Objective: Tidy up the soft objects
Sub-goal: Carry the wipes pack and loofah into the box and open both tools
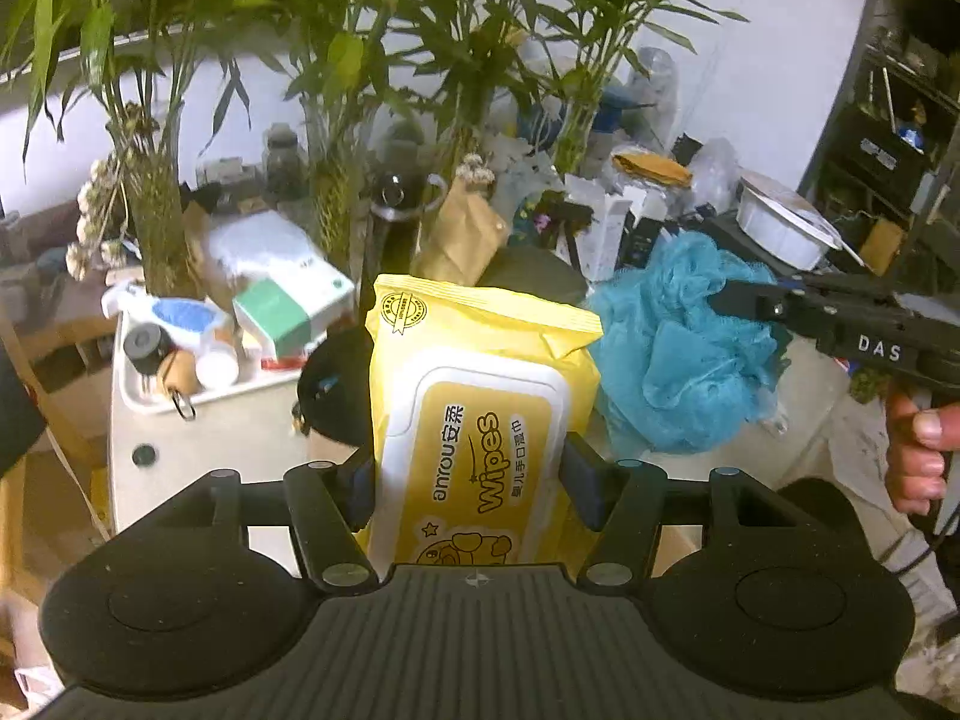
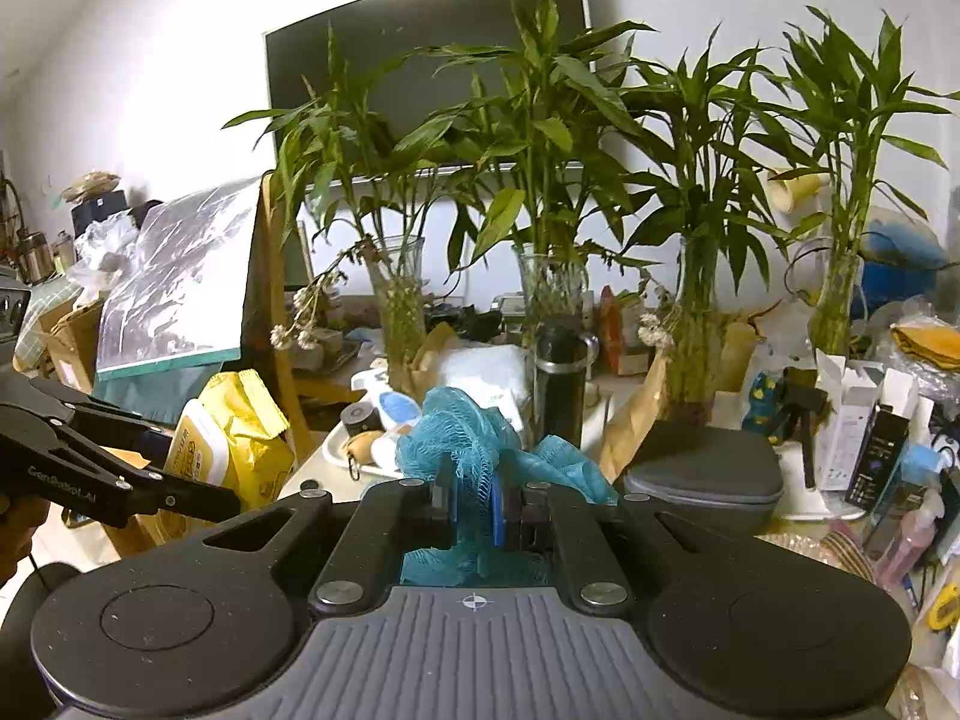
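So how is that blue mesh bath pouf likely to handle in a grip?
The blue mesh pouf probably squashes easily: the right tool has pinched it nearly flat. It looks light and floppy, with loose ruffles bulging around the fingers. Slipping seems unlikely, as netting snags.

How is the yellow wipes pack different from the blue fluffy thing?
The wipes pack is yellow, flat and smooth, with printed words and a white lid; the bath pouf is blue, ruffled netting with no print. The left gripper grips the pack across its width with wide jaws; the right gripper is pinched almost shut on a bit of the pouf's netting. Both are soft and held up in grippers.
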